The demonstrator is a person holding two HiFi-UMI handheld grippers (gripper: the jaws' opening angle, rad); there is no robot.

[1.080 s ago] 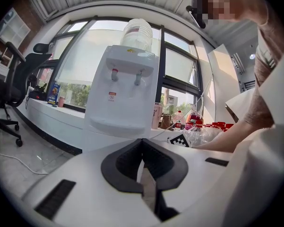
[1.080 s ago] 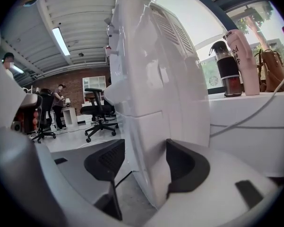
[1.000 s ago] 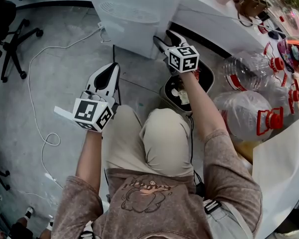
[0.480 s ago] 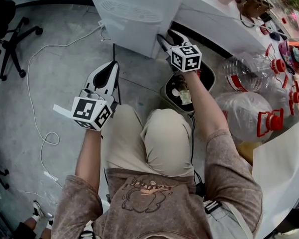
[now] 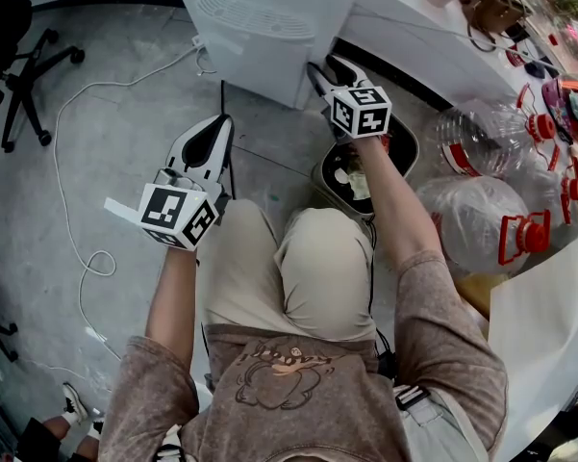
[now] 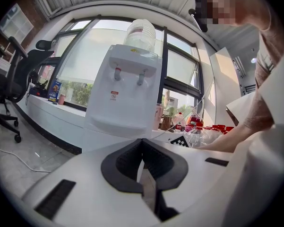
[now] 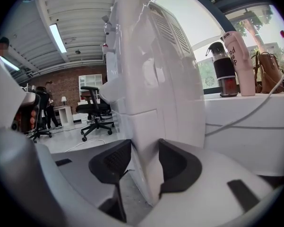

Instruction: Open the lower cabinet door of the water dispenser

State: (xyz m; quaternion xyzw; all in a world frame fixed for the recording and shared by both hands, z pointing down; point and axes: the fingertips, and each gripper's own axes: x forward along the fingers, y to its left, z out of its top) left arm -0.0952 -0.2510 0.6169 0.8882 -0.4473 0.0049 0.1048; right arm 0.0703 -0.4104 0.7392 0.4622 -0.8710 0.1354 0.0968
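Observation:
The white water dispenser stands on the floor in front of me, with a bottle on top. My right gripper is at its lower right corner. In the right gripper view the jaws straddle the edge of the lower cabinet door. They have just been closing and both pads now touch the panel. My left gripper hangs apart from the dispenser, pointing at its front. Its jaws are shut on nothing.
A dark pot sits on the floor under my right arm. Large water bottles lie at the right. A white cable loops over the floor, near an office chair. A counter behind holds a tumbler.
The right gripper's jaws have narrowed around the dispenser's lower corner. Both hands stay where they were.

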